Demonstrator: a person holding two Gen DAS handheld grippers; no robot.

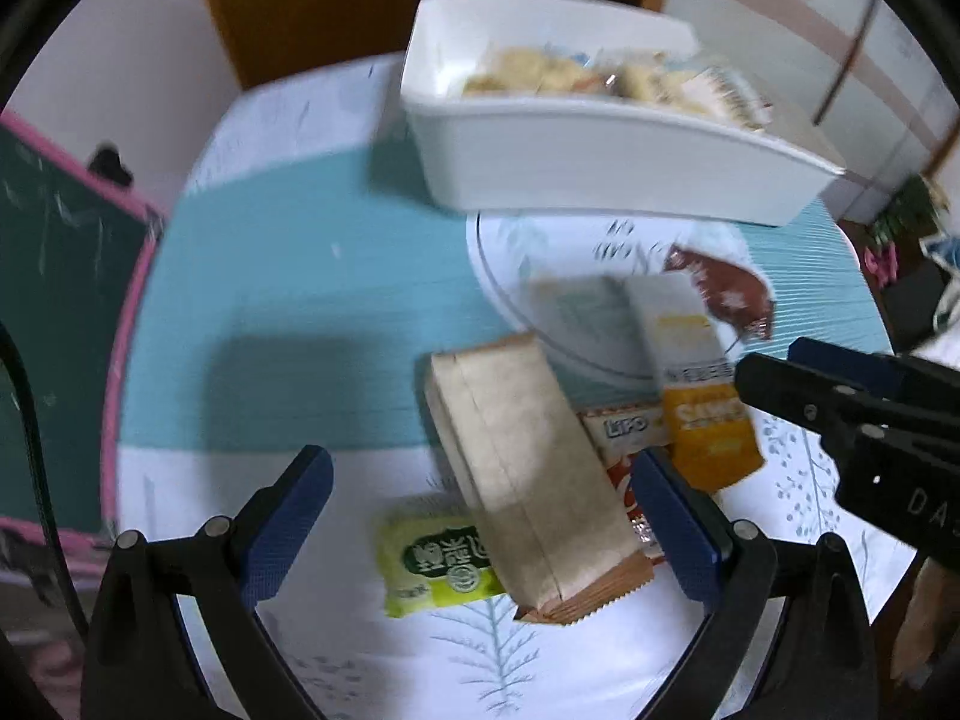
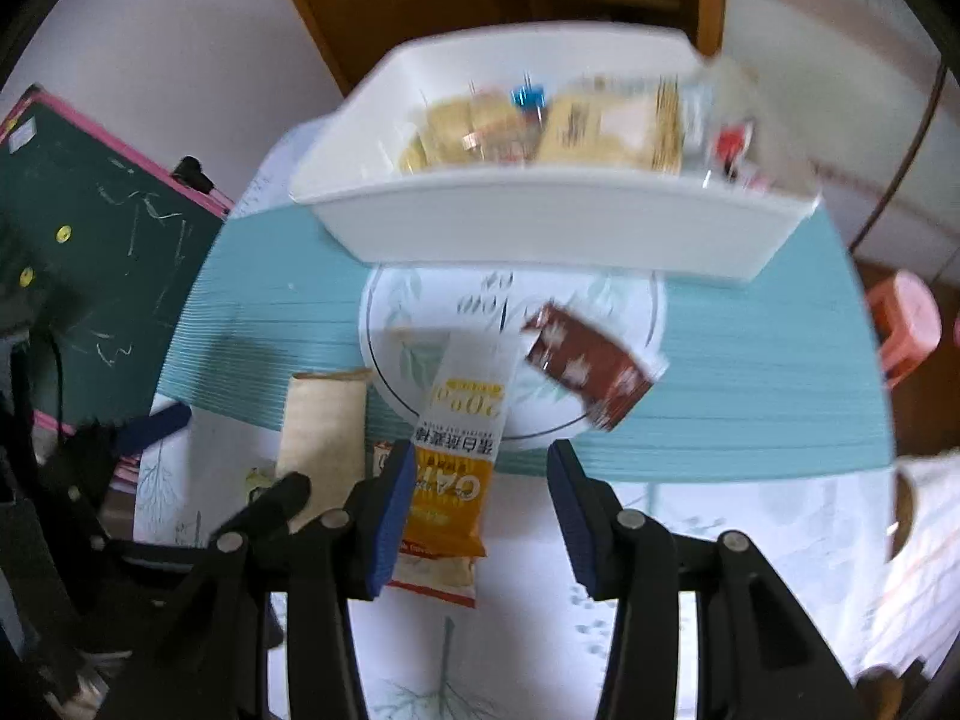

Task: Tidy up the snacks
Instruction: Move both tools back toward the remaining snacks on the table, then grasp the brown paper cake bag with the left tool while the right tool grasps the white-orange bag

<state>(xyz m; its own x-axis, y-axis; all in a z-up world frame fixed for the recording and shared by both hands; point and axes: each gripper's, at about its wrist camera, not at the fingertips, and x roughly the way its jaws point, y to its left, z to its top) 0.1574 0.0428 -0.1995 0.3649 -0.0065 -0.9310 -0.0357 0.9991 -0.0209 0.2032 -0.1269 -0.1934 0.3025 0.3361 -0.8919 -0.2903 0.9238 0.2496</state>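
Left gripper (image 1: 480, 516): jaws standing spread wide, pinching nothing, hanging above the table.
Right gripper (image 2: 480, 516): jaws also spread, nothing between them being squeezed; its left pad is sitting just beside the yellow bar.
Beige packet (image 1: 528, 480): lying loose on the tablecloth (image 1: 240, 504), directly between the left jaws; long axis running away from the camera and tilting slightly left at the far end, so roughly along the fingers.
Green packet (image 1: 438, 564): partly tucked under the beige packet's near end.
Yellow bar (image 2: 462, 438): lying half on the plate (image 2: 636, 300), long axis pointing away from the right gripper.
Brown packet (image 2: 588, 372): resting on the plate's right edge.
White bin (image 2: 540, 228): beyond the plate, already holding snacks.
Nearer hand: left for beige, right for yellow.
Judgement: left is likely lining up on the beige packet.
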